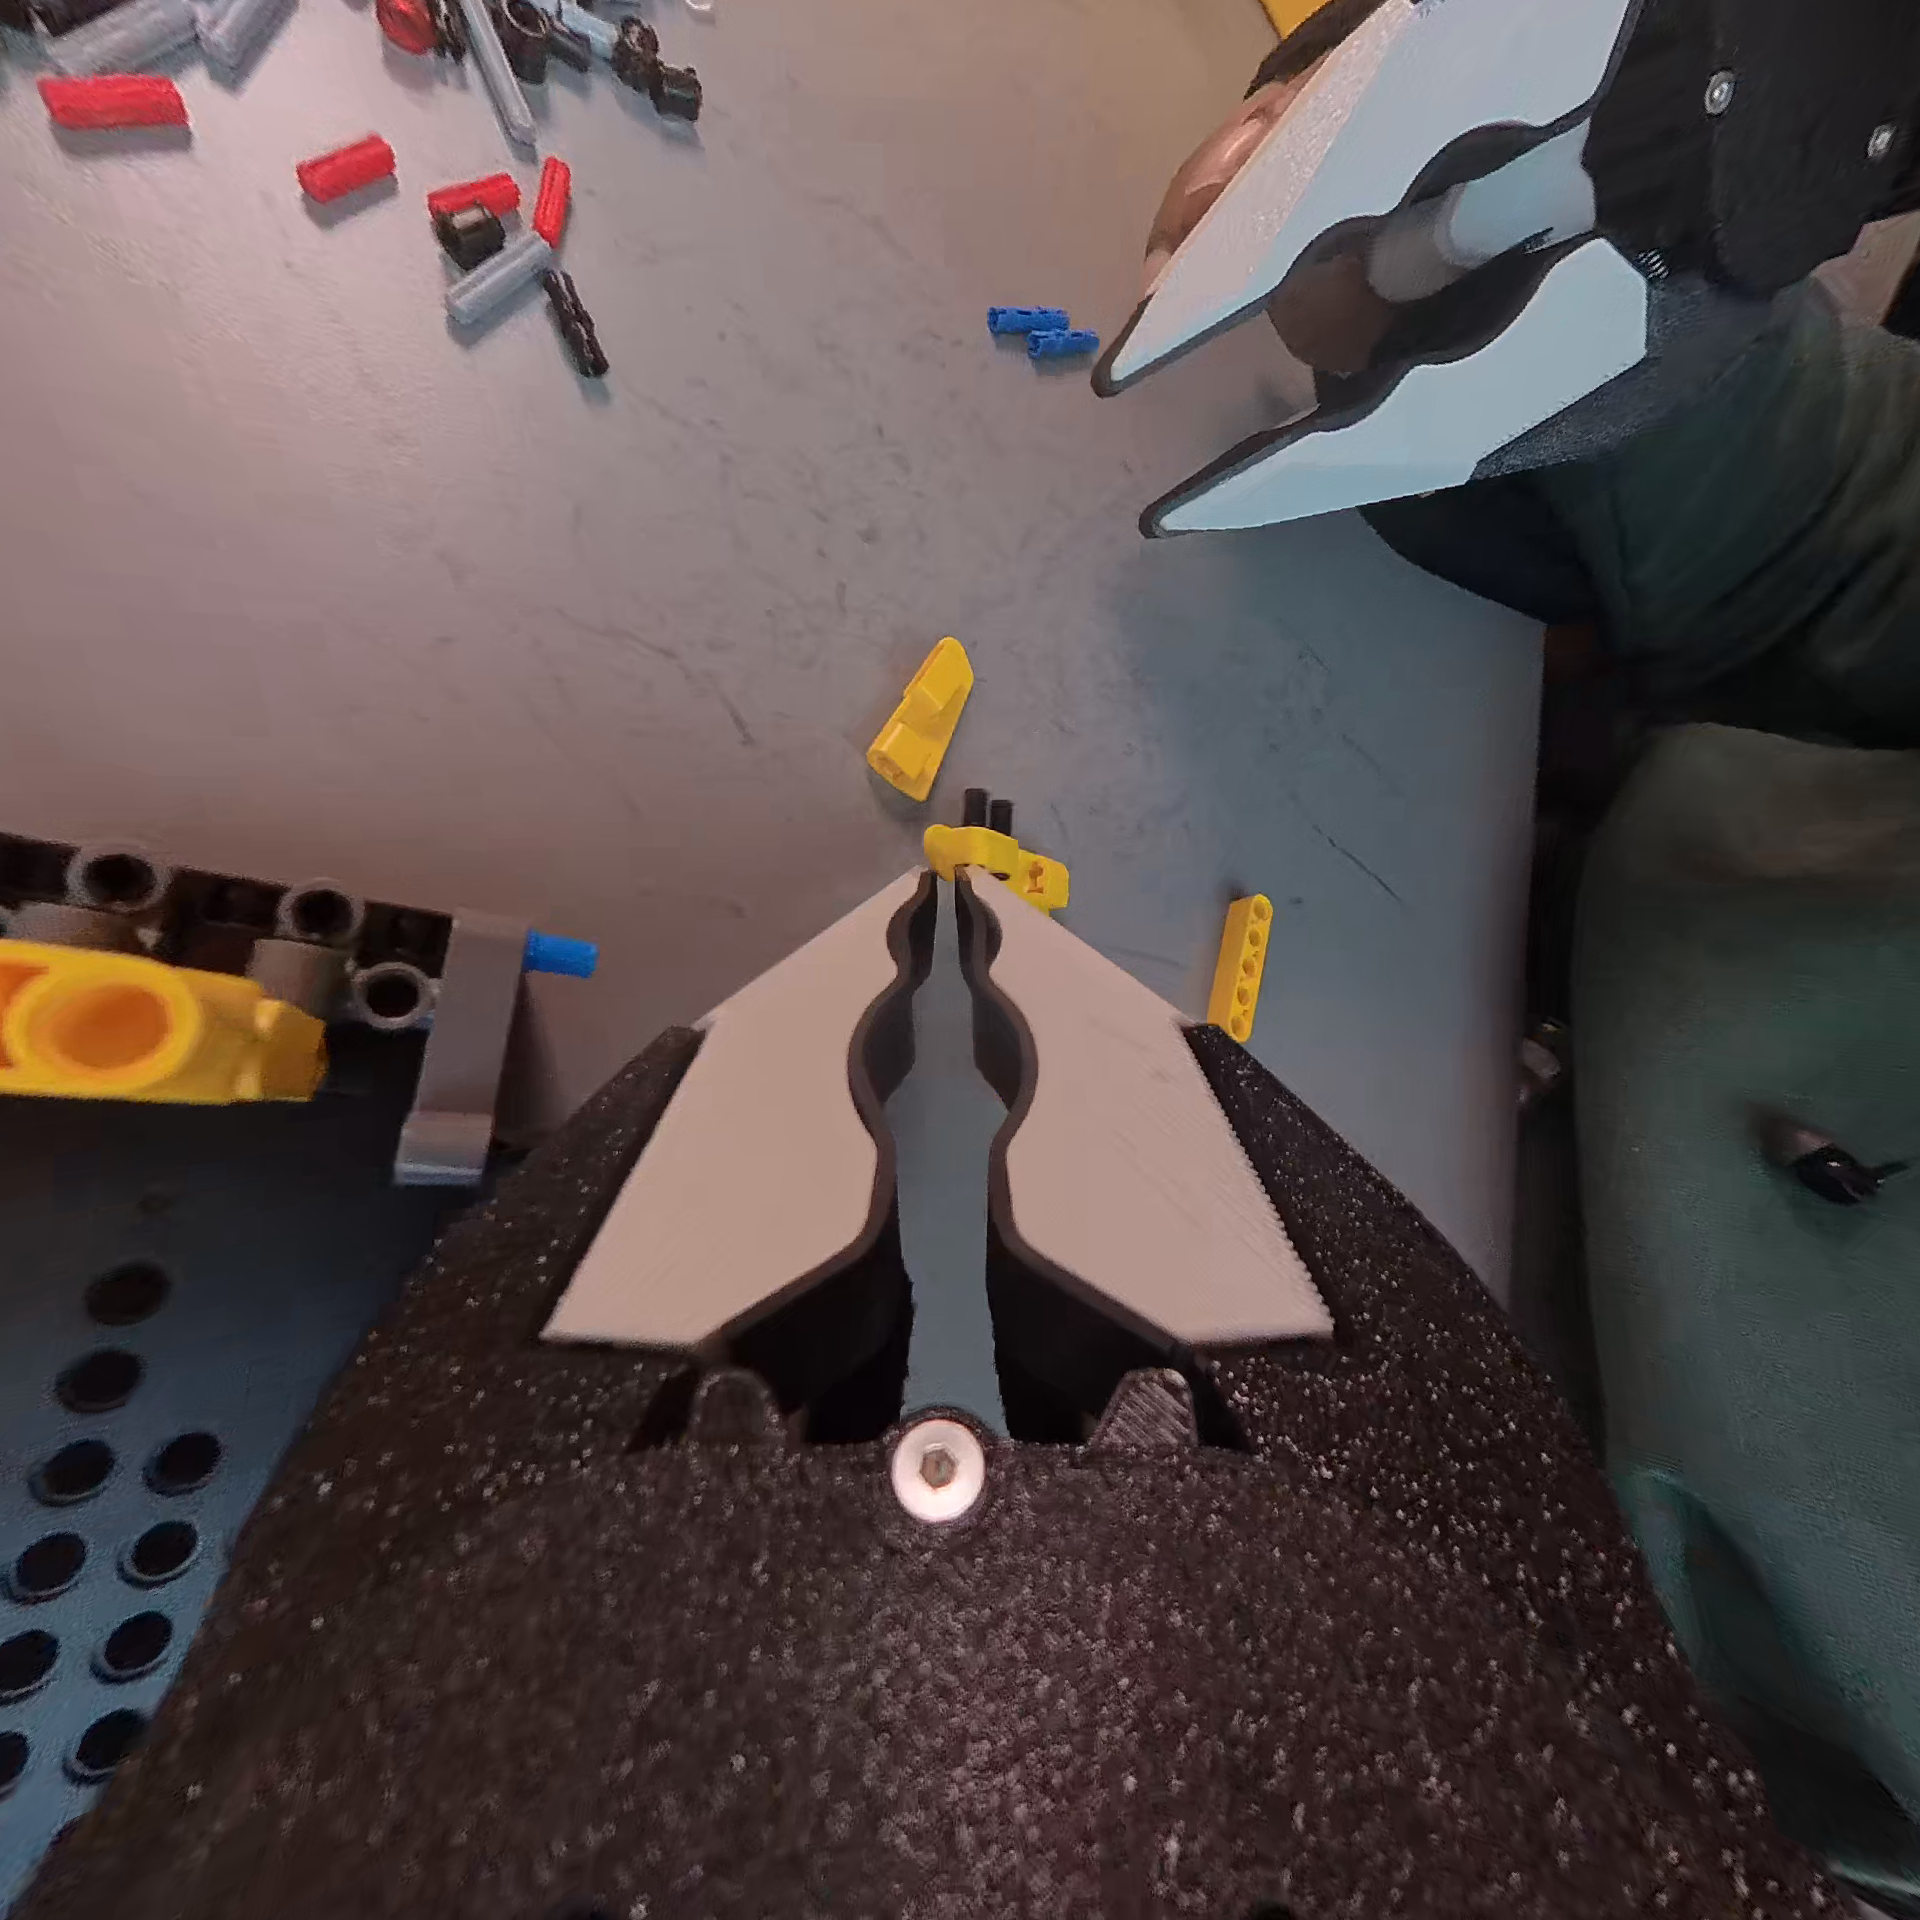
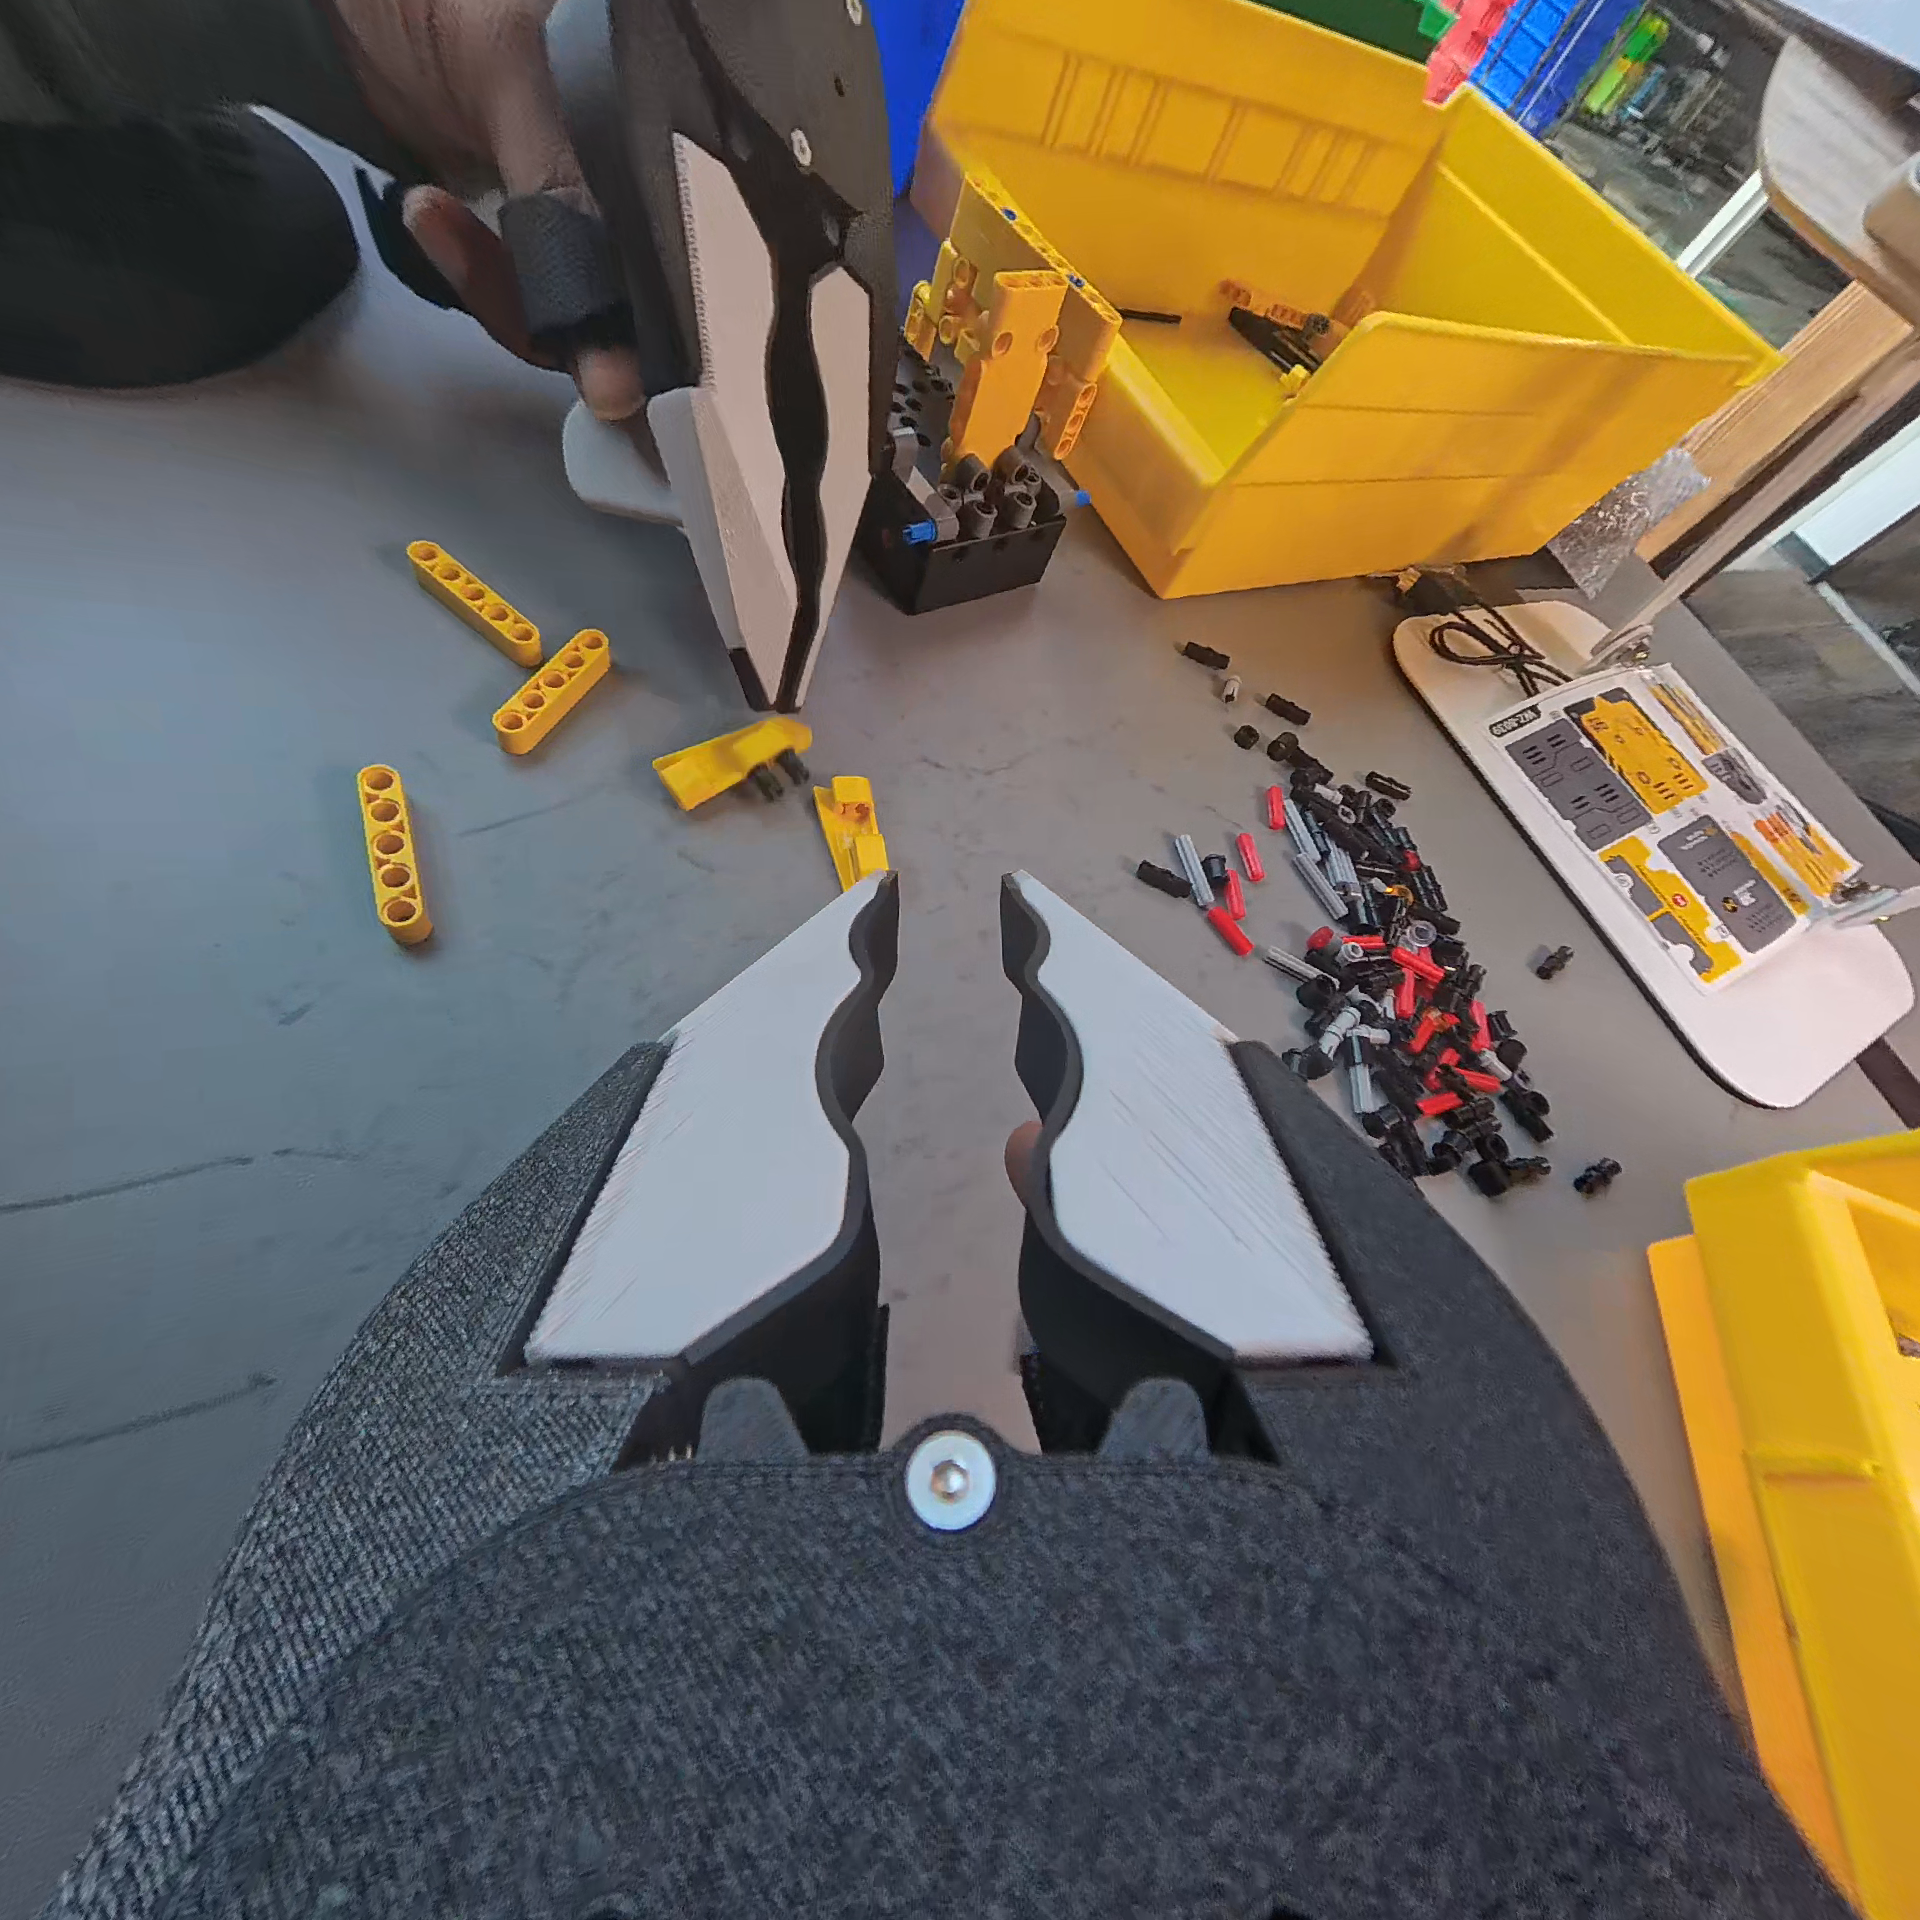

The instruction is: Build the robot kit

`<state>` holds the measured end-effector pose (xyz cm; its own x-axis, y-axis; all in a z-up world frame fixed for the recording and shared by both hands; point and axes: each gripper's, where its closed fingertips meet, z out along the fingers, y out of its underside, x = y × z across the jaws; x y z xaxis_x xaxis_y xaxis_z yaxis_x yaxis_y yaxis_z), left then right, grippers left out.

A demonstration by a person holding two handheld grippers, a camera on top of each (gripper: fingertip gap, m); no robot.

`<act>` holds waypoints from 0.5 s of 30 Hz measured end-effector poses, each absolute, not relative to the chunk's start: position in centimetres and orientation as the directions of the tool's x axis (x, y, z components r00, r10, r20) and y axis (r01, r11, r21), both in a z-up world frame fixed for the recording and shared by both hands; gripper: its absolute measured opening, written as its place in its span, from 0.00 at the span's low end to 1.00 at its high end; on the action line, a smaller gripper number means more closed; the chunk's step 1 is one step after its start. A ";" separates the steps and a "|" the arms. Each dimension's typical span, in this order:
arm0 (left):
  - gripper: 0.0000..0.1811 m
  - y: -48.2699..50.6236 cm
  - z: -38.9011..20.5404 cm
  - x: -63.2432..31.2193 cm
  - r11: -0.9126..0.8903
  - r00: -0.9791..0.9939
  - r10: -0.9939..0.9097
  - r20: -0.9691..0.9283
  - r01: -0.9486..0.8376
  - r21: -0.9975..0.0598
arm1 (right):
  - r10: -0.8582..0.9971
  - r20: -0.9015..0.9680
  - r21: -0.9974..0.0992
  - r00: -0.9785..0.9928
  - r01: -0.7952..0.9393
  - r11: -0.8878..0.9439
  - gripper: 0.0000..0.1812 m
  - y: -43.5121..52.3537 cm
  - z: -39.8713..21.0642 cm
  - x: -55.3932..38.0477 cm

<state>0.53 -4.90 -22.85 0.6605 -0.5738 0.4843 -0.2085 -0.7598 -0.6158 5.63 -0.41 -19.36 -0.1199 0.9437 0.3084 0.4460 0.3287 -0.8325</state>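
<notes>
Pinching down at the tips, the left gripper has its fingers nearly closed on a small yellow piece with black pins lying on the counter, likely pressing to steady it. Right gripper hangs spread and empty beside another yellow piece. Only the right wrist view shows the yellow bin, loose pins and instruction sheet.
</notes>
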 end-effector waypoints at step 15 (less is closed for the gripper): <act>0.16 -0.4 -14.6 -0.1 -0.176 0.805 -0.593 -0.012 -0.144 -0.974 | 0.993 0.116 -0.980 0.022 0.164 0.111 0.06 2.8 -13.0 2.6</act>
